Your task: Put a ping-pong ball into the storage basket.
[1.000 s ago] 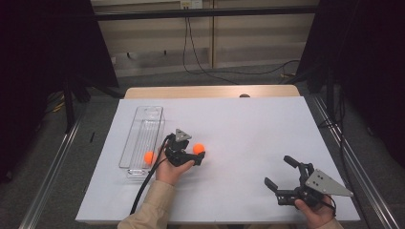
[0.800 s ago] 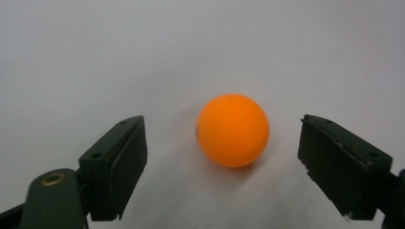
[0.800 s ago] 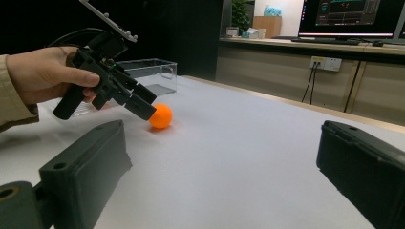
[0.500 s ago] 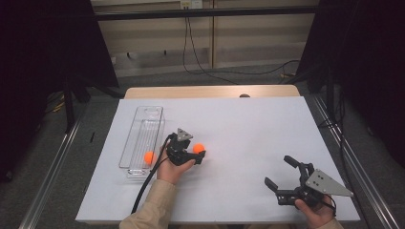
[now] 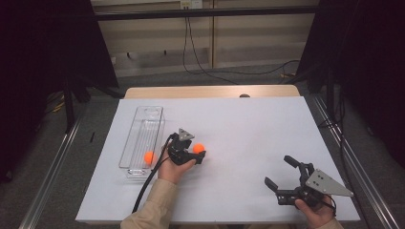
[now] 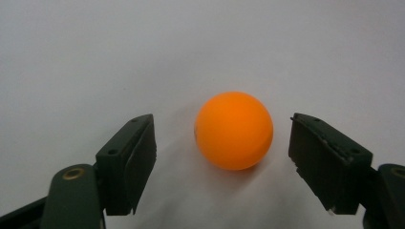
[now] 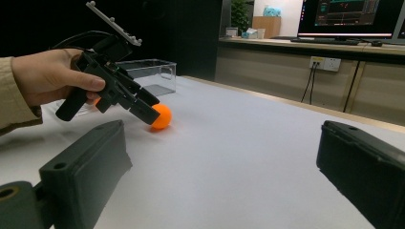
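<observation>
Orange ball (image 6: 234,130), a smooth, glossy plastic sphere, lay on the white table sheet (image 5: 248,129) at lower centre of the left gripper view, between our left gripper's (image 6: 222,162) two black jaws, which stood apart with a gap on either side of it. In the high view we saw it just right of centre-left, beside the clear plastic rectangular bin (image 5: 143,138), which already held a second orange ball (image 5: 150,157). We judged the step in hand to be the grasp: closing well would call for centring the jaws on the sphere's widest part and squeezing slowly, since a round, light ball could squirt forward. Our right gripper (image 5: 286,179), at the lower right of the high view, lay idle, its jaws wide apart and holding nothing.
</observation>
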### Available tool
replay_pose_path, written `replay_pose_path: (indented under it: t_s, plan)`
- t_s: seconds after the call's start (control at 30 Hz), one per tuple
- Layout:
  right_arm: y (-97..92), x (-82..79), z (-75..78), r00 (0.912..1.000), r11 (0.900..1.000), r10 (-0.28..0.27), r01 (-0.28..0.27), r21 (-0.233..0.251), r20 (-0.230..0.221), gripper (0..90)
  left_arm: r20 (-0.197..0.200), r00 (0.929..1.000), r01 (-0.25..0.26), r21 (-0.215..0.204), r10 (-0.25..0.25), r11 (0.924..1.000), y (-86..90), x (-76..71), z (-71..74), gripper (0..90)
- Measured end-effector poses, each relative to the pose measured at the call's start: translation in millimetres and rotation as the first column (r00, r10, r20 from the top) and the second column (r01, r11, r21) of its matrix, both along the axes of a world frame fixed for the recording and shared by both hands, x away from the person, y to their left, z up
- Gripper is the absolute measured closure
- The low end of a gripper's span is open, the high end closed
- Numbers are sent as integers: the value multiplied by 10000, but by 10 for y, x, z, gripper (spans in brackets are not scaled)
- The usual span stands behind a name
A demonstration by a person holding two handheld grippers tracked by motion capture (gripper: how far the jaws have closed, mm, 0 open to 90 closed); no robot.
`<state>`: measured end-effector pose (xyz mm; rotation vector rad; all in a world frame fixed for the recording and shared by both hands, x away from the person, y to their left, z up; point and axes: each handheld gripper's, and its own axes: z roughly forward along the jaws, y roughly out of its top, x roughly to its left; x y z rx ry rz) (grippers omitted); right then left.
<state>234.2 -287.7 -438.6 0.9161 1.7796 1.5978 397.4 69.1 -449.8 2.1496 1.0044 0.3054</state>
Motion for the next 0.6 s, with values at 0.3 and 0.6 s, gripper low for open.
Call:
replay_pose_path:
  t_s: [0.3, 0.6]
  plan:
    - [2, 2, -1, 10000, 10000, 8, -8, -6, 5, 28, -41, 10000, 21, -34, -21, 10000, -12, 0, -14, 306]
    - [0, 2, -3, 10000, 10000, -13, 13, 0, -16, 28, -43, 9999, 146, -12, -146, 9999, -50, 13, -26, 360]
